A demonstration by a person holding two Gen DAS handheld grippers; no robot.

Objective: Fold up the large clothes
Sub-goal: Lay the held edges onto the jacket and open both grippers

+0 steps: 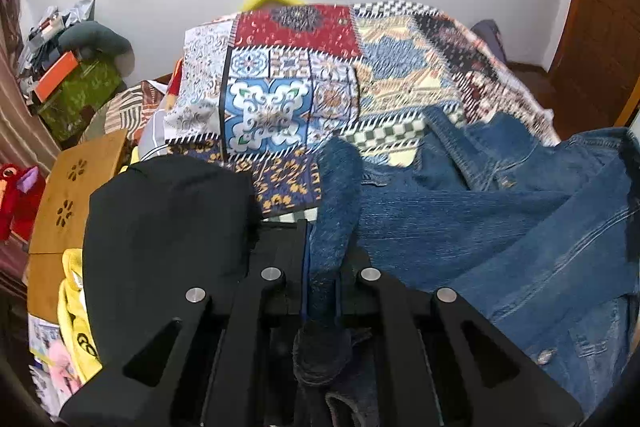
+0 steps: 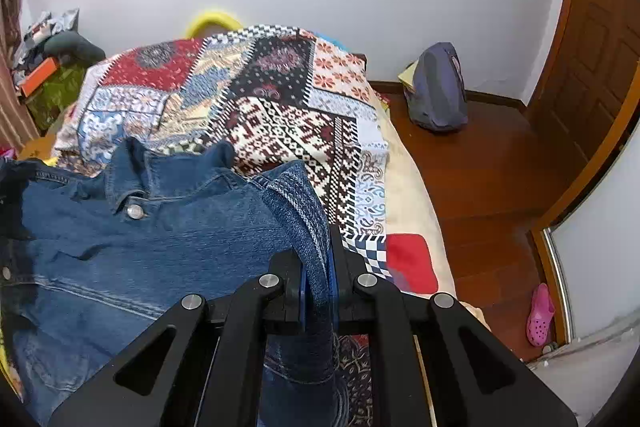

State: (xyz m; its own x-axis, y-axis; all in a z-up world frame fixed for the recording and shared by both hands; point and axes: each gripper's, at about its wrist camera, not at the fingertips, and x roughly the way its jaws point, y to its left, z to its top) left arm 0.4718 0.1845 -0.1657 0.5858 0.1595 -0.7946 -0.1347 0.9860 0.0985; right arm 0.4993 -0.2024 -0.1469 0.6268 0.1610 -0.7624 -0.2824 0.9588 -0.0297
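A blue denim jacket lies spread on a patchwork bedspread. My left gripper is shut on a fold of the jacket's left edge, which rises between the fingers. In the right wrist view the jacket shows its collar and a metal button. My right gripper is shut on a fold of the jacket's right edge, over the bedspread.
A black garment lies left of my left gripper, by a wooden board and yellow cloth. Clutter and a green box stand far left. A purple backpack, a pink shoe and wooden floor lie right of the bed.
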